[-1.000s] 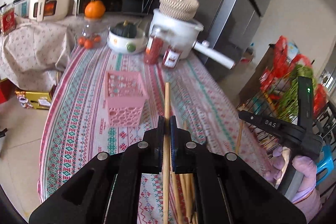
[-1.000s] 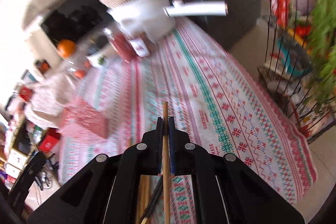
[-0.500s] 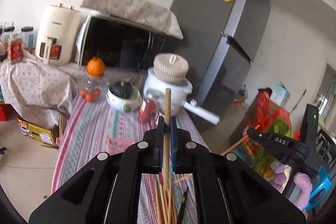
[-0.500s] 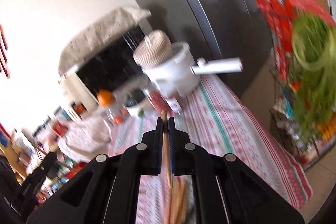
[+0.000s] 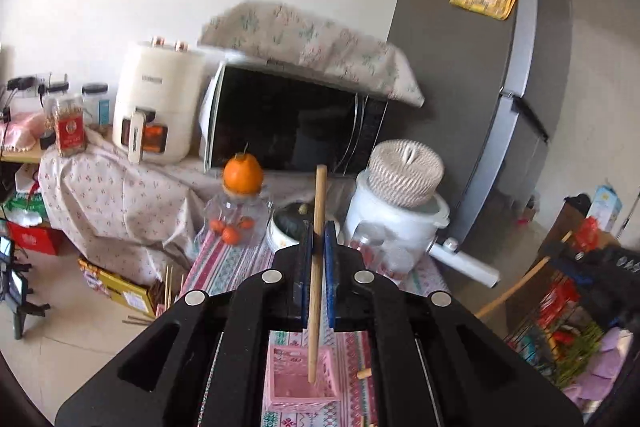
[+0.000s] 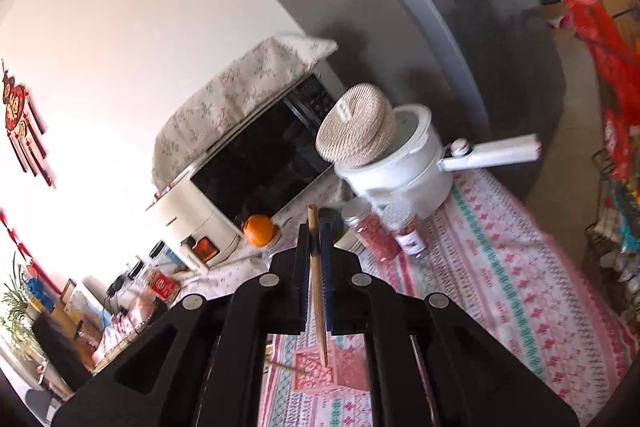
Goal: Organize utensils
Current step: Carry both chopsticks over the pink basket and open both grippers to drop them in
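kitchen corner with a white wall, a grey fridge (image 5: 472, 75) on the right and a long table under a striped patterned tablecloth (image 6: 508, 267). at the table's far end sit a microwave (image 5: 288, 131) with a floral cloth draped on top, a cream air fryer (image 5: 154, 107), a white pot (image 5: 396, 223) with a long handle and a woven lid, an orange (image 5: 243, 174) on top of a clear jar, a dark squash in a bowl (image 5: 292, 223) and two red-filled jars (image 6: 372, 233).

left gripper (image 5: 319, 259) is clamped narrow on one wooden chopstick (image 5: 316, 267); the stick runs up past the fingertips and its lower end hangs over a pink basket (image 5: 302, 383) on the tablecloth. cannot tell if the tip touches the basket. a short wooden end (image 5: 364, 373) shows just beside the basket's right side.

right gripper (image 6: 316, 259) is also pinched narrow on a second wooden chopstick (image 6: 318, 287), slightly tilted, lower tip above the same pink basket (image 6: 332, 371). another thin stick (image 6: 286, 367) lies across near the basket's left edge.

left wrist view also shows the right gripper (image 5: 592, 263) at the far right, blurred, with its chopstick (image 5: 520, 285) slanting down-left, and a purple-gloved hand (image 5: 608, 367) below it. loose sticks (image 5: 168, 287) stand by a box on the floor, left of the table.
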The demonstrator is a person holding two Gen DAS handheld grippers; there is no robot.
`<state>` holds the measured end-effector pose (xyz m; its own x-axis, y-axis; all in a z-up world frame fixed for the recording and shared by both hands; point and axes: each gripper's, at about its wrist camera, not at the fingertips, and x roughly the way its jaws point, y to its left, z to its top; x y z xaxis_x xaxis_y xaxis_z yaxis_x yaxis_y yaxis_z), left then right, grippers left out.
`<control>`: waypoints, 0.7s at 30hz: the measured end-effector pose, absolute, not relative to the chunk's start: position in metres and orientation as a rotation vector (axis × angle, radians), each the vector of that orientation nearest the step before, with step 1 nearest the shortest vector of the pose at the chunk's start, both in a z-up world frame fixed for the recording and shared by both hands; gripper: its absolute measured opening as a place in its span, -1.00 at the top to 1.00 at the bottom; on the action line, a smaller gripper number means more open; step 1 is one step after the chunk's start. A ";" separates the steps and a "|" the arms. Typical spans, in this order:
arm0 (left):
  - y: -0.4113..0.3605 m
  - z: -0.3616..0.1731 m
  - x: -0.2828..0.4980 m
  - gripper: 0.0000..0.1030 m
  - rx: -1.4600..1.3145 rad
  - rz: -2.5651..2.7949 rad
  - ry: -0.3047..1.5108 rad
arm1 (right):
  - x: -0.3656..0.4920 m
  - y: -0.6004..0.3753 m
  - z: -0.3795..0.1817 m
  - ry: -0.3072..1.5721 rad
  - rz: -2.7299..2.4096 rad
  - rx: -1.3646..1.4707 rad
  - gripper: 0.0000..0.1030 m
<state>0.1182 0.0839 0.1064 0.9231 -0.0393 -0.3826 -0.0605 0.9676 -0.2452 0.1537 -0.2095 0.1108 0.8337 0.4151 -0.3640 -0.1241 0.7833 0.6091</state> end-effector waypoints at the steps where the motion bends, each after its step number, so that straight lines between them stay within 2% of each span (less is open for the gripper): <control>1: 0.087 0.100 0.122 0.75 -0.259 0.025 0.407 | 0.155 -0.207 0.110 0.515 0.309 0.608 0.89; 3: 0.092 0.095 0.126 0.59 -0.275 0.043 0.422 | 0.157 -0.202 0.107 0.518 0.316 0.608 0.89; 7: 0.103 0.099 0.115 0.43 -0.305 0.068 0.393 | 0.161 -0.193 0.106 0.518 0.323 0.602 0.89; 14: 0.106 0.097 0.110 0.33 -0.319 0.075 0.404 | 0.178 -0.172 0.086 0.545 0.305 0.595 0.89; 17: 0.105 0.091 0.112 0.33 -0.328 0.066 0.430 | 0.190 -0.159 0.069 0.580 0.316 0.572 0.78; 21: 0.096 0.090 0.106 0.33 -0.290 0.065 0.427 | 0.194 -0.149 0.056 0.647 0.318 0.516 0.74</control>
<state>0.1063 0.0964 0.0902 0.9089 0.0013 -0.4171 -0.1224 0.9568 -0.2637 0.1936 -0.1489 0.0555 0.7565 0.4345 -0.4887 -0.1218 0.8279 0.5475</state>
